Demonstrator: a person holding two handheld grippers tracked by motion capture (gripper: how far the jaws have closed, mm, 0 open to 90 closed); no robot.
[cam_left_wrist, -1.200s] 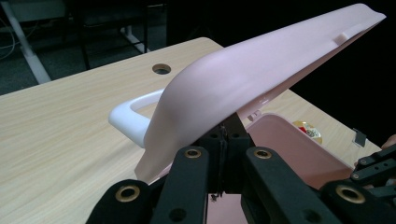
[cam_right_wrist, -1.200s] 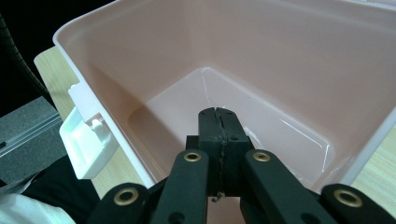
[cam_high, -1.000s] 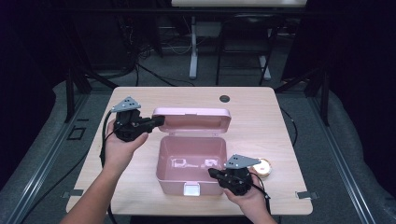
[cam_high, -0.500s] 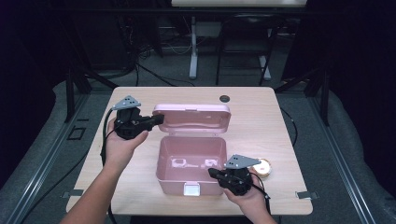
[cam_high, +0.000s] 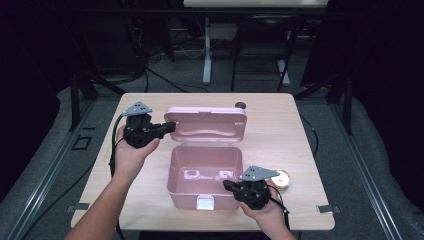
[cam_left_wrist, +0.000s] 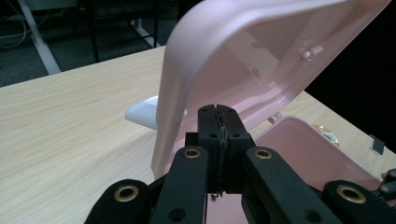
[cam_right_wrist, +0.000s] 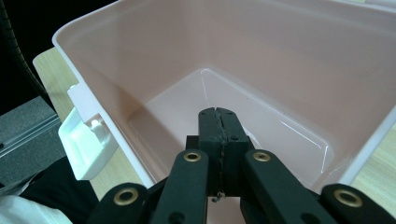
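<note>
Dark room, cables and stand legs behind; pale wood worktop (cam_high: 300, 135) carries a pink box (cam_high: 202, 172) near its middle, open, lid (cam_high: 206, 124) hinged up at the far side and leaning back

Left gripper (cam_high: 167, 127) sits at the lid's left edge, jaws clenched, nothing between them. In the left gripper view the joined tips (cam_left_wrist: 218, 116) lie just under and against the lid's (cam_left_wrist: 243, 56) curved rim, touching or very nearly so; contact cannot be settled. Judged purpose: closed tips serve as a pusher, set to tip the lid over, not to grasp it

Right gripper (cam_high: 231, 186) rests at the box's near right corner, jaws also clenched and empty. In the right gripper view the tips (cam_right_wrist: 218, 122) point over the rim into the bare interior (cam_right_wrist: 261, 70), white latch (cam_right_wrist: 86, 137) off to their left on the front wall. Judged purpose: this hand steadies the base so it does not slide when the lid is pushed; whether it presses on the wall is not clear

Small round yellowish thing (cam_high: 281, 179) lies on the worktop just right of the box, beside the right hand; a dark knob (cam_high: 240, 105) sits behind the lid. Neither is touched

Box lies between the two grippers, lid ahead of the left jaws, tub below the right jaws
</note>
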